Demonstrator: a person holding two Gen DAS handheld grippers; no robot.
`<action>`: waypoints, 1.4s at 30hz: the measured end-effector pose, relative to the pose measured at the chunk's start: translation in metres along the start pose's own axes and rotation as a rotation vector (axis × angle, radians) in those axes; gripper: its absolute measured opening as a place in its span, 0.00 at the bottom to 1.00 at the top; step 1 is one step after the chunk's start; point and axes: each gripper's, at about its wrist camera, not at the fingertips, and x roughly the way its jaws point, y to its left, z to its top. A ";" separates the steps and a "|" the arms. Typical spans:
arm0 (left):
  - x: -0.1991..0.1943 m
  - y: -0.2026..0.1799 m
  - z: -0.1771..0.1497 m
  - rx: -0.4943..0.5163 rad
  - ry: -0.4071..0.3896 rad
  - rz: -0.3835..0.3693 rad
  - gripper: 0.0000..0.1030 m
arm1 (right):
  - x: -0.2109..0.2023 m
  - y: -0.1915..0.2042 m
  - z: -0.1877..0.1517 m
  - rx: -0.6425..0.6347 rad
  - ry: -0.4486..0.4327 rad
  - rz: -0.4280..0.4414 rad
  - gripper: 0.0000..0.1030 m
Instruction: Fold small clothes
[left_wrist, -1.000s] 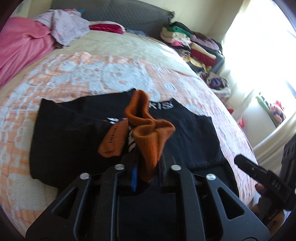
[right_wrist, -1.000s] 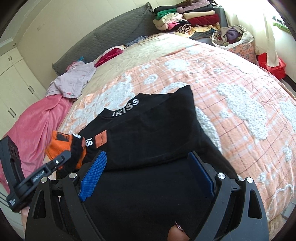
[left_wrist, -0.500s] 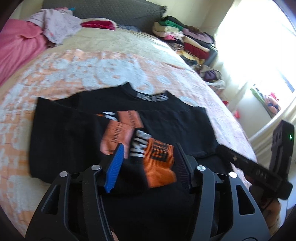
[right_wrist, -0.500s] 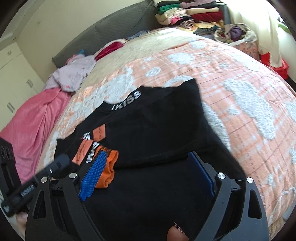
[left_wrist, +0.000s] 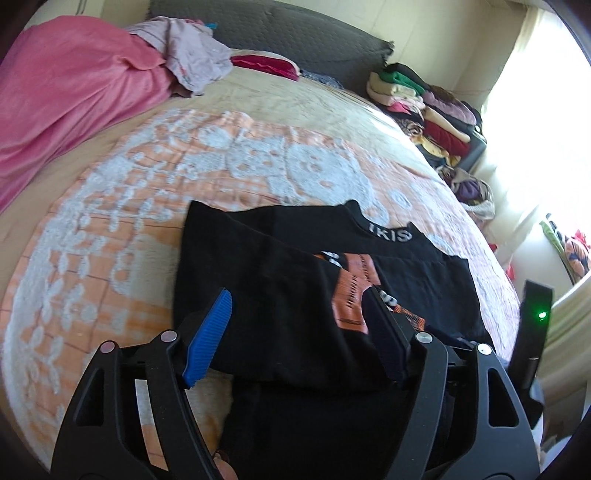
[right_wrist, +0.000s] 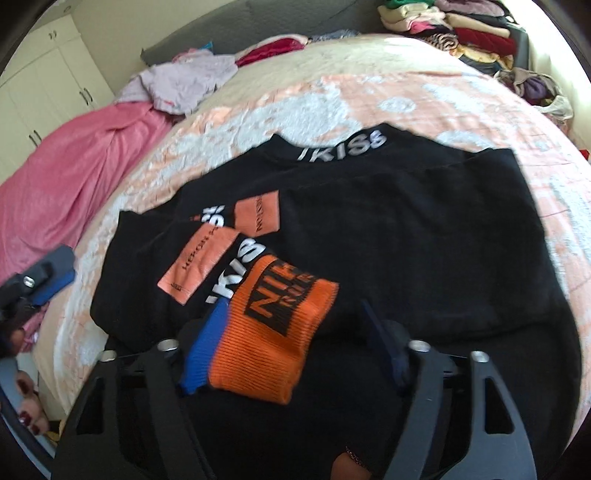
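While the orange sock (right_wrist: 273, 332) lies folded on top of the black shirt (right_wrist: 406, 240), its ribbed cuff with black lettering sits between the fingers of the right claw (right_wrist: 291, 343), whose jaws stand wide apart and grip nothing; the blue pad (right_wrist: 205, 350) at 9 o'clock of the sock is just beside its edge, though contact cannot be told. Orange patches (right_wrist: 199, 264) and white "KISS" lettering show on the shirt at 11 o'clock of the sock. In the left wrist view the shirt (left_wrist: 288, 288) spreads flat on the bed, its collar band with white letters at 1 o'clock and the orange patches (left_wrist: 352, 291) toward 2 o'clock. The left claw (left_wrist: 299, 325) hovers over the shirt's near edge, jaws wide and holding nothing, with its blue pad (left_wrist: 208, 336) near the shirt's left side.

The shirt rests on an orange-and-white patterned bedspread (left_wrist: 147, 192). At 10 o'clock of the shirt a pink blanket (left_wrist: 66, 96) is bunched up, with a pale lilac garment (left_wrist: 192, 55) beside it and a grey pillow (left_wrist: 295, 40) along the head of the bed. At 1 o'clock, a stack of folded clothes (left_wrist: 424, 107) stands beside the bed, near a bright window.
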 end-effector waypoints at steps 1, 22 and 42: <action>-0.002 0.003 0.000 -0.006 -0.005 0.006 0.63 | 0.002 0.001 -0.001 0.002 -0.006 0.002 0.56; -0.018 0.034 0.010 -0.096 -0.049 0.035 0.63 | -0.092 0.018 0.058 -0.194 -0.265 0.026 0.08; 0.007 -0.019 0.011 0.041 -0.010 0.030 0.63 | -0.090 -0.073 0.050 -0.068 -0.241 -0.187 0.08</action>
